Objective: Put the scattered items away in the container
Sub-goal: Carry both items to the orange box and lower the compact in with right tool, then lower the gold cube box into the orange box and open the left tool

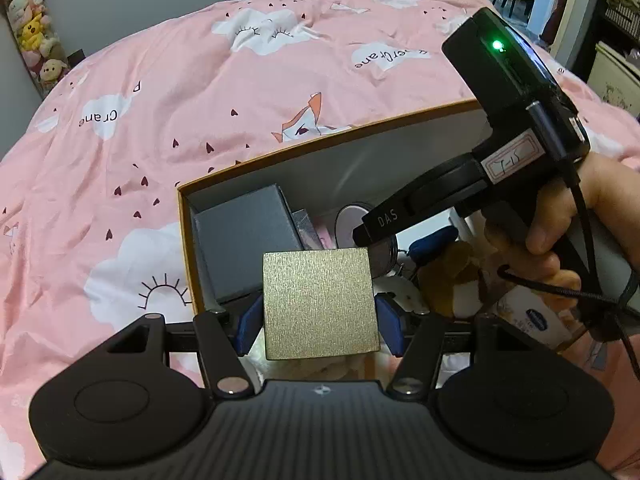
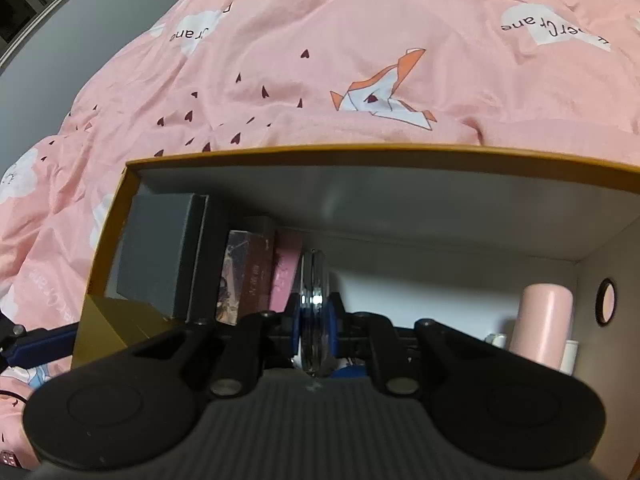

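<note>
left wrist view: left tongs (image 1: 318,322) clamp a gold box (image 1: 320,304), right tongs (image 2: 316,328) pinching a round compact (image 2: 315,312), arm marked "das".

Open box (image 1: 320,142) on pink quilt (image 1: 160,120)

Both hand-held grippers are pointing steeply downward over an open box on a bed. The left gripper (image 1: 318,322) is clamping a gold box (image 1: 320,304) between its blue pads (image 1: 250,326), jaws spread wide around it. The right gripper (image 2: 316,328) is pinching a thin round disc (image 2: 315,300) edge-on, jaws nearly together. The person's right hand (image 1: 576,224) is wrapping its fingers around that gripper's handle, near the box's right end.
</note>
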Tool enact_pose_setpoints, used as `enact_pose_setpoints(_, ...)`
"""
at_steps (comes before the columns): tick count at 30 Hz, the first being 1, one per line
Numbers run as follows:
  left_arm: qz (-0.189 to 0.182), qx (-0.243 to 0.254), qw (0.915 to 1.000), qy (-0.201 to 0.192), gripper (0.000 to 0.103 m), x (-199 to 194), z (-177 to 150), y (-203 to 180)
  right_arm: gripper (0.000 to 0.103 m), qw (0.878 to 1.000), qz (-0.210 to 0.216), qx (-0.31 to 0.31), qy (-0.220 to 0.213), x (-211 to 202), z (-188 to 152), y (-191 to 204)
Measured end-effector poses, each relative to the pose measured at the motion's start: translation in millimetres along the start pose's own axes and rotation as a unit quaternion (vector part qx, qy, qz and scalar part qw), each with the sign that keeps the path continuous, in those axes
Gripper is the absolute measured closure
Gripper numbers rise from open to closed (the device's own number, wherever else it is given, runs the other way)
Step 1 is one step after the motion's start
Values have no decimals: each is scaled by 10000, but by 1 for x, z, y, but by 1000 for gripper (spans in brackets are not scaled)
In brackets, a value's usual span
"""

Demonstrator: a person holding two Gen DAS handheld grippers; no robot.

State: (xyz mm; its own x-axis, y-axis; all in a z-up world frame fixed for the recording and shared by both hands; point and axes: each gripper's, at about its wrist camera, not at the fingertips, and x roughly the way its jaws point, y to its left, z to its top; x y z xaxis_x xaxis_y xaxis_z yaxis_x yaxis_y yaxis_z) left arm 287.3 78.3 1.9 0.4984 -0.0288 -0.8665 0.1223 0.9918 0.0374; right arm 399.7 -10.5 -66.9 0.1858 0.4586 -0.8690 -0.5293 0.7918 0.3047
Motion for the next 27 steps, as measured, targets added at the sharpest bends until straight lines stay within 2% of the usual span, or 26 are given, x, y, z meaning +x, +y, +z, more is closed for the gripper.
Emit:
enact_pose_setpoints(7, 79, 11, 9999, 105, 34, 1, 2, -1, 87, 9998, -80, 20, 162, 1, 5, -4)
enact_pose_setpoints(12, 81, -16, 9998, 202, 34, 5, 2, 1, 78, 9986, -473, -131, 220, 1, 8, -5)
enact_pose_setpoints(16, 98, 8, 9997, 218, 34, 5, 3, 0, 77, 9985, -472, -131, 242, 3, 11, -6)
enact_pose_setpoints(22, 122, 49, 9996, 231, 34, 5, 4, -2, 69, 9963, -699, -448, 237, 12, 15, 1)
enact_pose_setpoints(27, 23, 123, 9998, 139, 34, -2, 7, -4, 65, 9966, -519, -540, 355, 16, 15, -3)
